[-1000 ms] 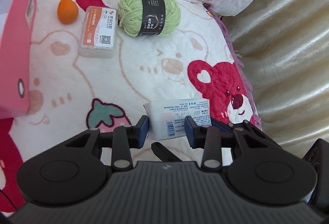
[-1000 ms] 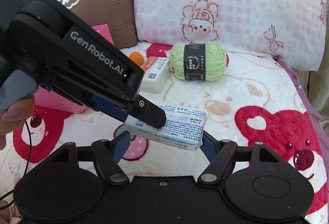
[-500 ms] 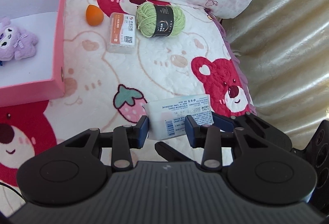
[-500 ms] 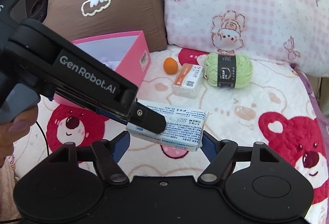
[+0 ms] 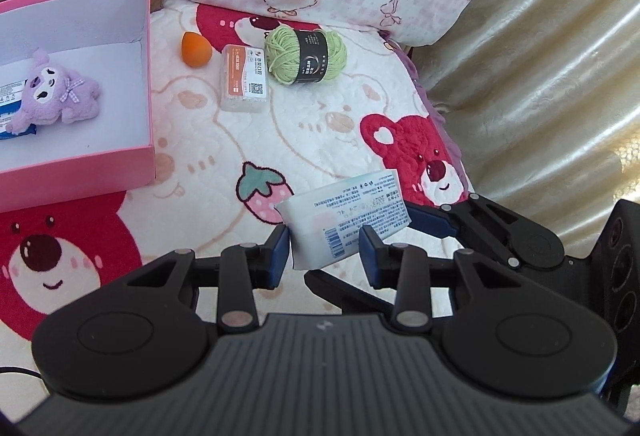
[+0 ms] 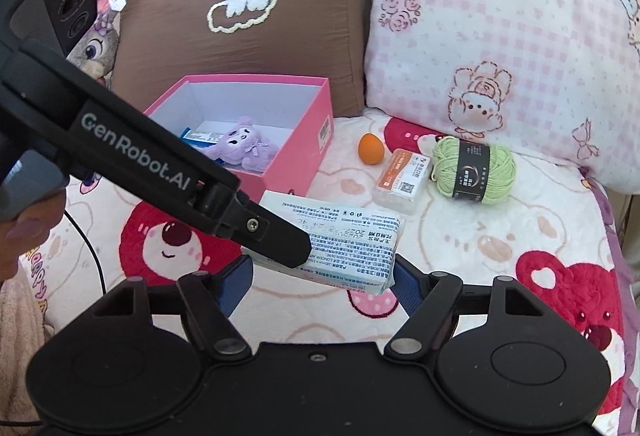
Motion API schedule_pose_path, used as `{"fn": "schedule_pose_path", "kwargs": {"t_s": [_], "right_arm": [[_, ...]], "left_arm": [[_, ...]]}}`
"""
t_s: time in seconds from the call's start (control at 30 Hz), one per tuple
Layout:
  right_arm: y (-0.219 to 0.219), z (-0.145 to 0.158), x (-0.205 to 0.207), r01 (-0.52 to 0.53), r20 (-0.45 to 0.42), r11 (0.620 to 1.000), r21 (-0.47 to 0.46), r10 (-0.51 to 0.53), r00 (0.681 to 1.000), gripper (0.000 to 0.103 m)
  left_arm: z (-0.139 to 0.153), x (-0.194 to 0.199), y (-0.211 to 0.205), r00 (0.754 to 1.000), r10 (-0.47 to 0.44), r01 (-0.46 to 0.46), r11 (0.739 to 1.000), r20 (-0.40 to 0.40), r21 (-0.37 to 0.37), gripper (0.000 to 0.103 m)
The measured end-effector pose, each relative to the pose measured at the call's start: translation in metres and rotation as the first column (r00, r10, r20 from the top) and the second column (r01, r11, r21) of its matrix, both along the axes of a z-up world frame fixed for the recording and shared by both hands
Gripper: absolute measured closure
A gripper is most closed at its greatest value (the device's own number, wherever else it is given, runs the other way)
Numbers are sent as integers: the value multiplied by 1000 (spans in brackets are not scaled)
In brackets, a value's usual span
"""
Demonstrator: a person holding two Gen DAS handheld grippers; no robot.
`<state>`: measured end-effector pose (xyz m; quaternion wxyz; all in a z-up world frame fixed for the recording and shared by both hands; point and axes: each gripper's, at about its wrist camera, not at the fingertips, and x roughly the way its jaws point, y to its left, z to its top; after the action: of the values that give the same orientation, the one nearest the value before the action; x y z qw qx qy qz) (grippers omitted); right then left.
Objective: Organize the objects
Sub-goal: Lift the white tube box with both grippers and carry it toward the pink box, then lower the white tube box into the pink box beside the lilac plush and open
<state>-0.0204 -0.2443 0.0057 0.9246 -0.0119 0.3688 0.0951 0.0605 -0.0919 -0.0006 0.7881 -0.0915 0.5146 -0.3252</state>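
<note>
We hold a white, soft-wrapped tissue pack printed with blue text (image 5: 346, 218) clear of the bed, both grippers clamped on it: the left gripper (image 5: 323, 252) pinching it across the short side, the right gripper (image 6: 320, 276) set wider, spanning its length. Under it lies a quilted white blanket with red bears and strawberries (image 5: 320, 139). We judge the tidying part done. Just beyond, to the left, the open pink cardboard box (image 6: 296, 155) already holds a lilac plush toy (image 6: 244, 143) and a blue-and-white packet (image 6: 200, 135), and the pack looks bound there next. Left out on the blanket further back are an orange egg-shaped sponge (image 5: 195, 49), a clear plastic case with an orange label (image 5: 244, 77) and a green yarn ball with a black band (image 5: 306, 53). Nothing blocks the way to the box but its near wall. Behind stand a brown pillow (image 6: 260, 15) and a pink checked pillow (image 6: 500, 35).
</note>
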Motion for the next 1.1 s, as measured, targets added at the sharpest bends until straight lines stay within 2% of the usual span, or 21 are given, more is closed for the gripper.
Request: {"fn": "schedule_pose_path", "kwargs": {"t_s": [0.13,0.27,0.37,0.83,1.1], "right_arm": [[8,7,-4,-27,2,1000,-16,27,1000,25],[14,18,-7,-60,1,998,-17,60,998,25],[21,24,-9,-84,4,996,-26,84,996,25],[52,37,-2,-151,20,986,-72,153,988,28],[66,40,7,-156,31,985,-70,158,987,34]], "left_arm": [[4,-6,10,1000,-3,3,1000,8,-12,67],[7,-14,19,998,-23,23,1000,58,5,67],[5,-18,25,999,-20,20,1000,50,6,67],[18,-22,62,994,74,-72,997,83,-23,67],[18,-20,83,989,121,-118,992,87,-38,67]]}}
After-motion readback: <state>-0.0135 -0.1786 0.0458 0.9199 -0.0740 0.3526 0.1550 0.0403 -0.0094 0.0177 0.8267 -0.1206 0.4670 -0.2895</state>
